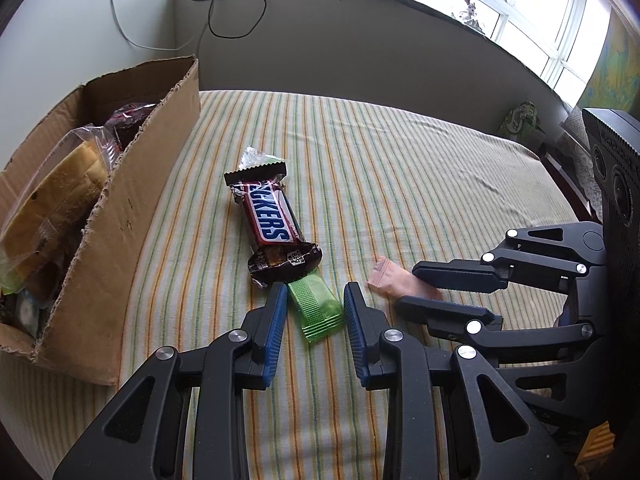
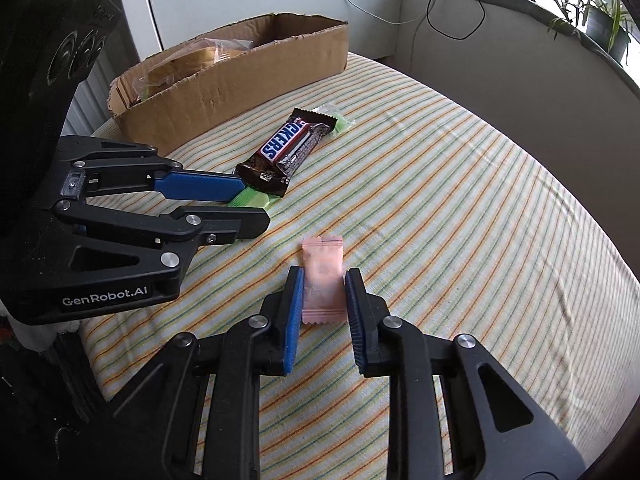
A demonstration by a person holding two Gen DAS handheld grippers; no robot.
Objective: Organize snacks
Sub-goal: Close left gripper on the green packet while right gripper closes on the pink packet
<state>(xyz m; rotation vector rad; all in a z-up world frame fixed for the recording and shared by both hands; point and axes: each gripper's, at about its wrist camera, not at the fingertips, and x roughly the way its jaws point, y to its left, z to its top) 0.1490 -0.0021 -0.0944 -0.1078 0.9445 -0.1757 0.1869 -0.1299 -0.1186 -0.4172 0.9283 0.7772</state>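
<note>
Straddling a green wafer pack [image 1: 316, 309], the left gripper [image 1: 316, 300] stands apart, untouching; beside it the right gripper [image 2: 322, 280] brackets a pink sachet [image 2: 323, 280], unclamped. Beyond the wafer lies the Snickers bar [image 1: 269, 218], then the cardboard box [image 1: 132, 216].

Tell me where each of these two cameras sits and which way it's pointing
Left wrist: rides on the left gripper, looking along its open fingers at the green packet, Snickers bar and cardboard box; the right gripper enters from the right.
Right wrist: rides on the right gripper, looking along its open fingers at the pink packet; the left gripper enters from the left.
Shared: both grippers, both packets, Snickers bar, box, striped cloth.
</note>
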